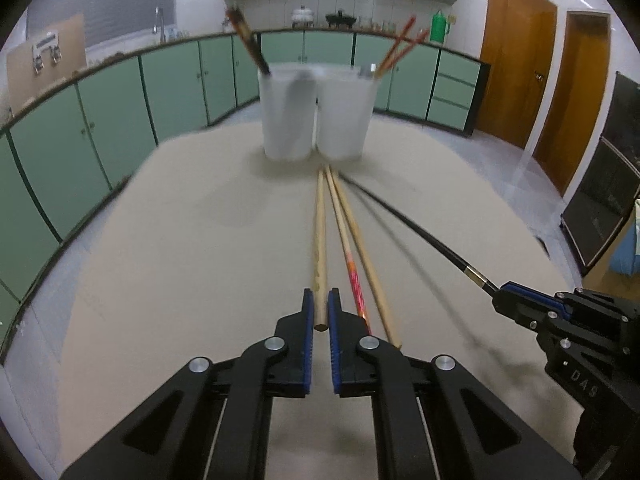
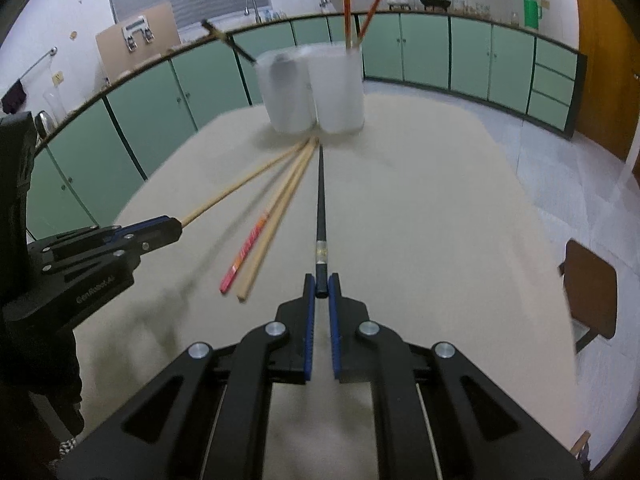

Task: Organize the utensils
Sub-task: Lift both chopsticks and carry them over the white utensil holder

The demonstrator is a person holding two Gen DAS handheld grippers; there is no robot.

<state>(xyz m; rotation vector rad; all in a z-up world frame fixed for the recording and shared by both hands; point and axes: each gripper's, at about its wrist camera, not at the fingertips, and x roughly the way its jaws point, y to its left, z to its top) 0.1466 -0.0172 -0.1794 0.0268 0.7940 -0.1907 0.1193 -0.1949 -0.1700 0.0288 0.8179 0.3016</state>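
Chopsticks lie fanned on the table (image 1: 180,240), tips meeting just short of two white cups (image 1: 316,112) far ahead of both tongs; dark sticks (image 1: 248,40) lean out of the left cup and red ones (image 1: 400,46) out of the right. Left tongs (image 1: 321,300) are clamped on the butt of a plain stick (image 1: 320,240), with a red-patterned stick (image 1: 352,276) and another plain one (image 1: 368,264) lying just to their right. Right tongs (image 2: 321,284) are clamped on the butt of a black stick (image 2: 320,208), which points straight ahead of them.
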